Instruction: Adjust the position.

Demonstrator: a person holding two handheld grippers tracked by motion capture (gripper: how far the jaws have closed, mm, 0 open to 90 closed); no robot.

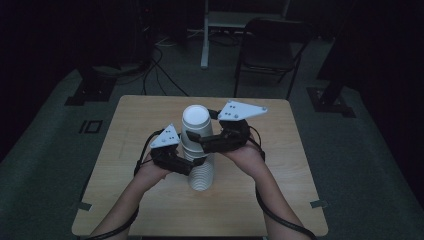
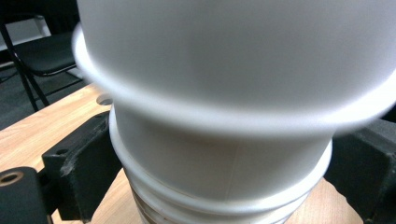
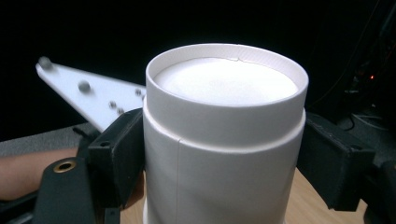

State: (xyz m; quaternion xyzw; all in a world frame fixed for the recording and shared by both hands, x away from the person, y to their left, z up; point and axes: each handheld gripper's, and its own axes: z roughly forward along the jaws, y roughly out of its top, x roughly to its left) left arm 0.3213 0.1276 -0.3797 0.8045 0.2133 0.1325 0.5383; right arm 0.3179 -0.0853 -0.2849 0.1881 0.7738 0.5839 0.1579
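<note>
Both tongs were on the job: the left tongs [image 1: 192, 165] had closed low on the stack of paper cups [image 1: 202, 175], which stood upside down mid-tabletop [image 1: 280, 200], and pinned it there. That grip looked like an anchor, so the pile would stay put while the other hand worked. The right tongs [image 1: 202, 144] sat higher, closed around the top cup [image 1: 196, 131], its black jaws pressed to either side of the white wall just under the upturned base. In the right gripper view that top cup [image 3: 219, 154] sat squarely between the jaws, smooth matte paper with a thin vertical seam and a recessed bottom ringed by a raised lip. In the left gripper view the stack [image 2: 219, 177] showed as nested rolled rims, one ring above another. The cup above them was blurred there, so I could not say for certain how far it had lifted clear of the one beneath. The tabletop was pale wood grain, flat and matte. My read: one hand braced the stack below while the other peeled the uppermost cup away.
</note>
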